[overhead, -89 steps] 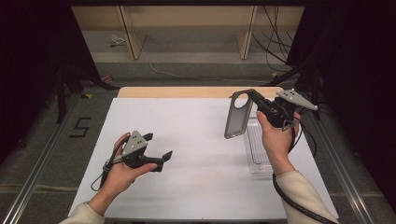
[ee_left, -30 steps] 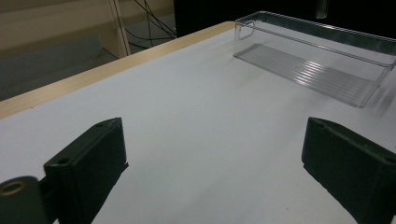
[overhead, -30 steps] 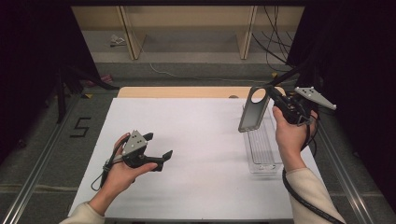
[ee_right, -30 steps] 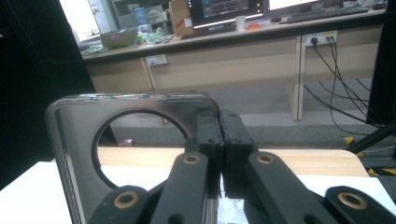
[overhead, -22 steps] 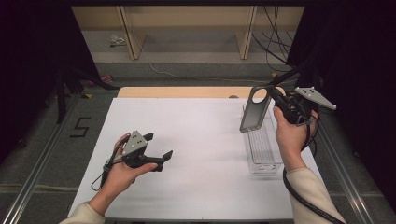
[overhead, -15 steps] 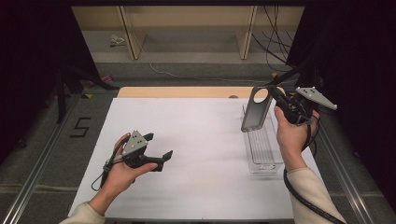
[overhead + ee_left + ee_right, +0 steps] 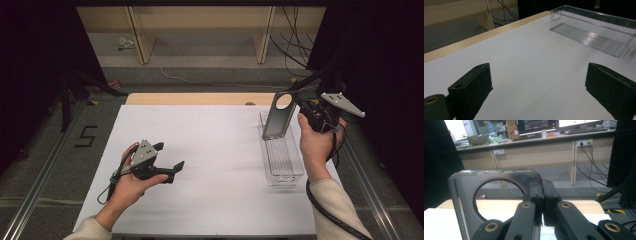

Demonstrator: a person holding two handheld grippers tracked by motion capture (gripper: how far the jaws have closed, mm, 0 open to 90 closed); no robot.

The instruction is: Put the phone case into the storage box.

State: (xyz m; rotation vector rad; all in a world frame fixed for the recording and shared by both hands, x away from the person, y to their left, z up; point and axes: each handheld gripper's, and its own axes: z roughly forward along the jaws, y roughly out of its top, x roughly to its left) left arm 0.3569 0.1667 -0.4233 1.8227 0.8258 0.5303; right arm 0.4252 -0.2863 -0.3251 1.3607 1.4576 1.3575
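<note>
My right gripper [image 7: 299,102] is shut on the edge of a dark, see-through flat lid [image 7: 278,117] with a round hole near its top. It holds the lid upright over the far end of a long clear plastic container [image 7: 282,160] that lies on the right side of the white table. In the right gripper view the jaws [image 7: 542,192] pinch the lid [image 7: 466,192] at its right rim. My left gripper [image 7: 169,156] rests low on the table's left, open with nothing between its jaws [image 7: 539,85]. The container [image 7: 589,37] lies far ahead of it.
The white table top [image 7: 215,150] has a wooden strip [image 7: 200,98] along its far edge. Beyond it are a grey floor, wooden shelf legs [image 7: 137,35] and cables. Black curtains close in both sides.
My right gripper has carried the lid to the right and away from me, from beside the container to above its far end. The left gripper has stayed still.
</note>
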